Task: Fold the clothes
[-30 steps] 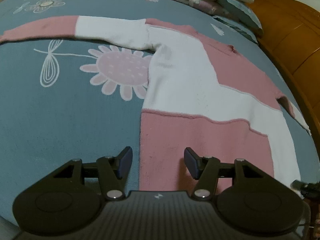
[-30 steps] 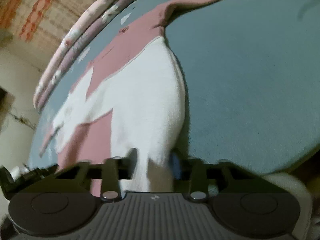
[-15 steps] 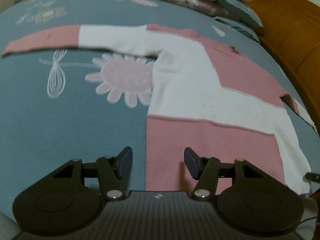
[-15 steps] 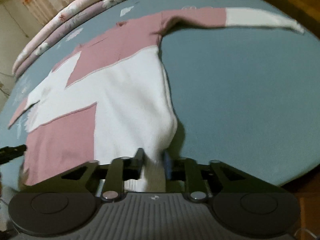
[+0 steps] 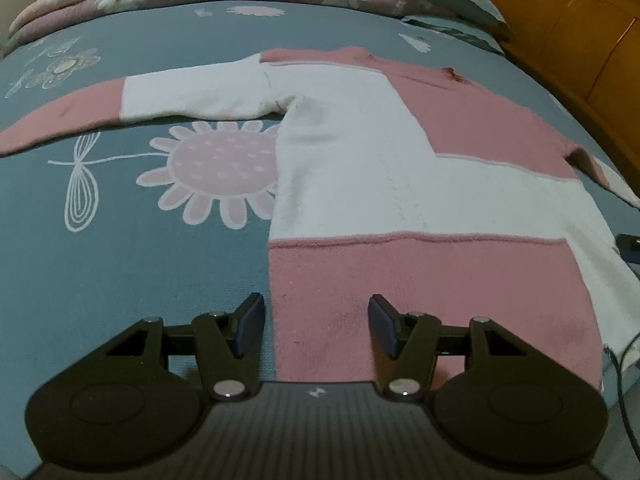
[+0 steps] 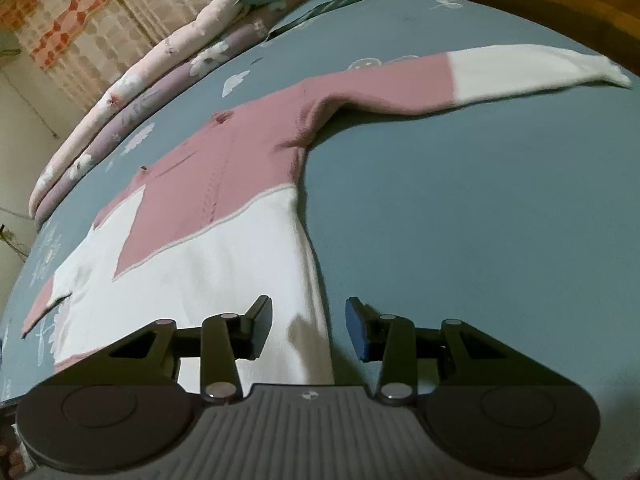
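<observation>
Knit pink-and-white sweater (image 5: pixel 400 184) lies spread flat on the bed (image 5: pixel 140 272), sleeves out. Your right tongs (image 6: pixel 309 328) have just been opening, hem edge loose between them; left tongs (image 5: pixel 316 328) apart over its pink corner. Uneven corner grabs could skew the fold

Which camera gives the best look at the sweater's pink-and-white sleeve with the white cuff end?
The right wrist view: that sleeve stretches out whole across the bedspread. The left wrist view catches only its shoulder end at the frame's right edge.
</observation>
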{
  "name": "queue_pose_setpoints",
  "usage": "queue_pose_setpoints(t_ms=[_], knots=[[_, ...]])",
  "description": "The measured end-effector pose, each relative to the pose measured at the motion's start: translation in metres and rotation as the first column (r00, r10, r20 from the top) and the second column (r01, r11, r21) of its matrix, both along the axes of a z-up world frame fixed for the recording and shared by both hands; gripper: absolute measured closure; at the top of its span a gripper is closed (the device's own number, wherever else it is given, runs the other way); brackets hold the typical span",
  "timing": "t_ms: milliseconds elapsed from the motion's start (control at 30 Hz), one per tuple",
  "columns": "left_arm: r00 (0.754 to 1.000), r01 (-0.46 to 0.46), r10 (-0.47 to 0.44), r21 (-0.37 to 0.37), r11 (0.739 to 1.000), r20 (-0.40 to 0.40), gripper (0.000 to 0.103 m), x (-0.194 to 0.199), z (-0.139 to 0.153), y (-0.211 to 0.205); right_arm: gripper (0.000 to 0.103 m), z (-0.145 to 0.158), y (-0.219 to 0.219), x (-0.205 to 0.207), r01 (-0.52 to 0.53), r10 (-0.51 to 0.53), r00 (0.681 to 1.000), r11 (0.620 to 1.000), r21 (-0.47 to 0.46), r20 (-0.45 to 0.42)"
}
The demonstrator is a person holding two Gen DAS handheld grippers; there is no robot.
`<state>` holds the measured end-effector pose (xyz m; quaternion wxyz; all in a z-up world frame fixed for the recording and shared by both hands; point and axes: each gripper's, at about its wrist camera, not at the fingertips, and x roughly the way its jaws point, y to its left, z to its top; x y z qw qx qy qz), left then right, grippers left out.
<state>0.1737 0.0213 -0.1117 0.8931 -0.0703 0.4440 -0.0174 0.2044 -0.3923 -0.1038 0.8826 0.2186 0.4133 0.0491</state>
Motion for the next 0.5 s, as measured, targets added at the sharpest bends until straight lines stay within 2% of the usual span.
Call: queue_pose_setpoints(t_ms=[67,100,233,300,367,433,500], knots=[[1.000,-0.004,0.004,-0.003,1.000,-0.002,0.044,0.002,0.000,0.001,0.073,-0.001,0.009,0.009,-0.033,0.033,0.999,0.999,-0.029,-0.005],[1.000,-0.004,0.004,0.000,1.000,-0.002,0.044,0.002,0.000,0.000,0.094,-0.001,0.015,0.013,-0.055,0.054,0.998,0.997,-0.054,-0.015],[1.000,0.004,-0.004,0.025,1.000,-0.006,0.044,0.000,0.001,0.000,0.095,0.006,0.023,0.017,-0.048,0.047,0.999,0.982,-0.183,-0.010],[1.000,0.003,-0.002,0.042,0.999,-0.017,0.046,-0.001,0.004,0.003,0.094,0.007,0.011,0.018,-0.009,0.007,1.000,0.989,-0.145,-0.014],[1.000,0.016,-0.017,0.052,0.999,0.015,0.047,-0.005,0.015,0.001,0.087,0.009,0.005,0.015,0.004,-0.006,1.000,0.994,-0.107,-0.020],[0.997,0.042,-0.045,0.061,0.997,0.061,0.047,-0.010,0.028,-0.004,0.077,0.019,0.011,0.004,0.011,-0.011,1.000,0.988,-0.152,0.004],[0.988,0.094,-0.102,0.074,0.993,0.115,0.046,-0.012,0.038,-0.015,0.076,0.033,0.020,-0.012,0.015,-0.006,0.999,0.985,-0.172,0.050]])
